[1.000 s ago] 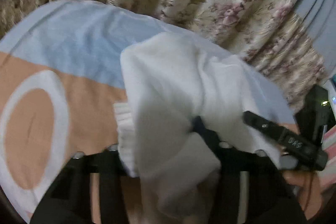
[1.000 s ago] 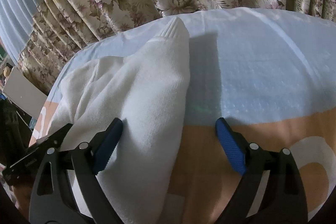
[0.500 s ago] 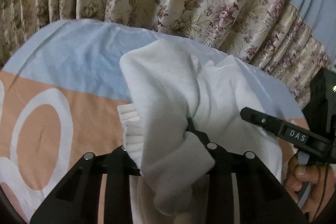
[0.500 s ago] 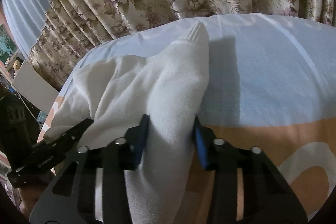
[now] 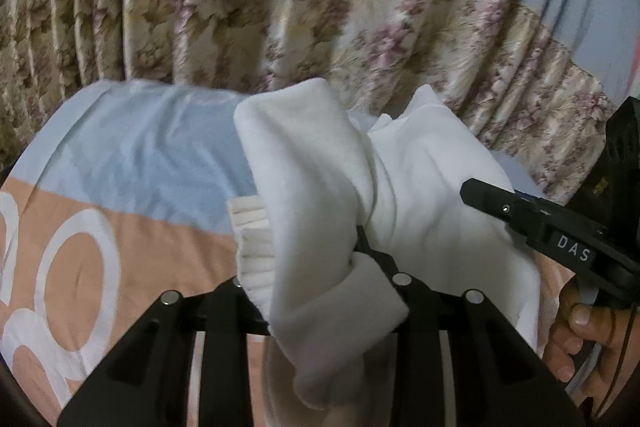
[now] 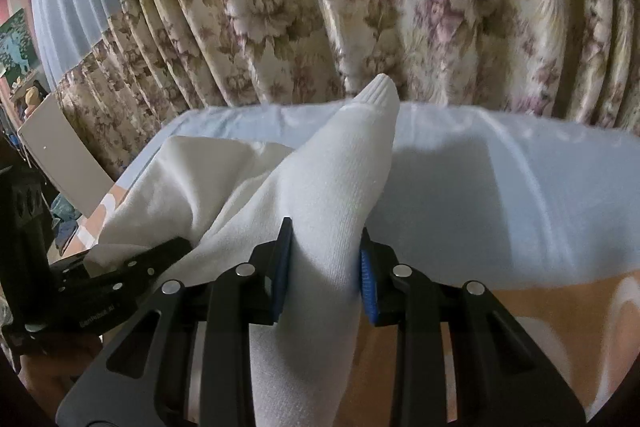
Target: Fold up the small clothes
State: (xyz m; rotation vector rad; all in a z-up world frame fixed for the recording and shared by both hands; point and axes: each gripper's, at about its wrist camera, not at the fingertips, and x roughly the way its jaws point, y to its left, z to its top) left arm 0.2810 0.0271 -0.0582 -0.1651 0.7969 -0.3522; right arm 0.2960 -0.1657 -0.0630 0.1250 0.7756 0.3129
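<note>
A white knit garment [image 5: 420,187] with ribbed cuffs lies bunched on the bed and is lifted at two places. In the left wrist view my left gripper [image 5: 316,259] is shut on a thick fold of it, beside a ribbed cuff [image 5: 252,239]; cloth hides most of its fingers. In the right wrist view my right gripper [image 6: 324,271] has its blue pads pressing a sleeve of the white garment [image 6: 340,179], jaws still closing, and the sleeve's cuff [image 6: 380,87] points up and away. Each view shows the other gripper's black finger [image 5: 492,203] [image 6: 120,283] at its edge.
The bed sheet [image 5: 140,155] [image 6: 500,187] is light blue at the far side and orange with white rings nearer. Floral curtains [image 5: 320,7] [image 6: 400,7] hang close behind the bed. A person's hand [image 5: 580,327] holds the right gripper's handle.
The right gripper's jaws went from wide apart to clamped on the sleeve. Both grippers rose, lifting the garment off the sheet, and more curtain fills both views.
</note>
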